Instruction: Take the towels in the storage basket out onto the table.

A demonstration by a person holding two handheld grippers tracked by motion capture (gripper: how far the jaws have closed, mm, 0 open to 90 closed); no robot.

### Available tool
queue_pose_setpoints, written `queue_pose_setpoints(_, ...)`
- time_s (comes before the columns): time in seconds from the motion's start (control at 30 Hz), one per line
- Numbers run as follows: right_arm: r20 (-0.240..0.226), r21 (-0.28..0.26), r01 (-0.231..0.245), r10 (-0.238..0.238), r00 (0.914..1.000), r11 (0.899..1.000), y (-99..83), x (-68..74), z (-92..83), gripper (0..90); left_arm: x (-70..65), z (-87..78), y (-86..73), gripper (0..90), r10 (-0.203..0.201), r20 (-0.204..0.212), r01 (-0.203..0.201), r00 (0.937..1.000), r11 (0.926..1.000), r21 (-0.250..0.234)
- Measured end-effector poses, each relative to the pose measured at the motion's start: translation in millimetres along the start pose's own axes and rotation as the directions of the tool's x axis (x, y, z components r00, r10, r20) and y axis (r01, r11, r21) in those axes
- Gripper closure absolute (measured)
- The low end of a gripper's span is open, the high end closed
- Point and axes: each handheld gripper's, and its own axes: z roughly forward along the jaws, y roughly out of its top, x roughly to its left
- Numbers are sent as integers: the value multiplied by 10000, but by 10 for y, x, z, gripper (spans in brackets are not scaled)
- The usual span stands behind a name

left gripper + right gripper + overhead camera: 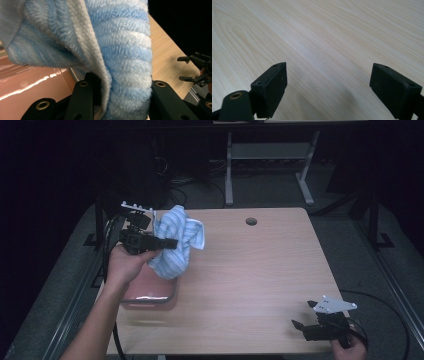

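Bare table (250,270) between the two grippers gives free passage; the raised towel (175,242) and pink tray (150,292) block the left edge.

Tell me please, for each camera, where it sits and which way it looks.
High view: above the person's side, looking forward and down on the table; forearm, both hands show.
Left gripper view: on the left tongs, looking along jaws shut on the striped towel.
Right gripper view: on the right tongs, facing bare tabletop between open jaws.
Shared: high and left views both show towel, pink tray, right tongs.
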Motion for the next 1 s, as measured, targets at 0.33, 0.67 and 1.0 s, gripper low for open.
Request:
queue_pose_setpoints(0.33, -16, -112, -94, 94, 10000, 9999, -11, -2, -26, 138, -91, 211, 65, 675, 122, 355, -125, 9993, 9999, 75)
queue_pose_setpoints(0.67, 14, -261, -213, 214, 9998, 9994, -26, -41, -47, 138, -127, 448, 138, 674, 213, 465, -216, 9987, 9997, 61)
queue_pose_setpoints(1.0, -97, -315, -248, 245, 9997, 9992, -23, -55, -30, 138, -186, 735, 219, 674, 335, 633, -365, 9974, 9982, 469)
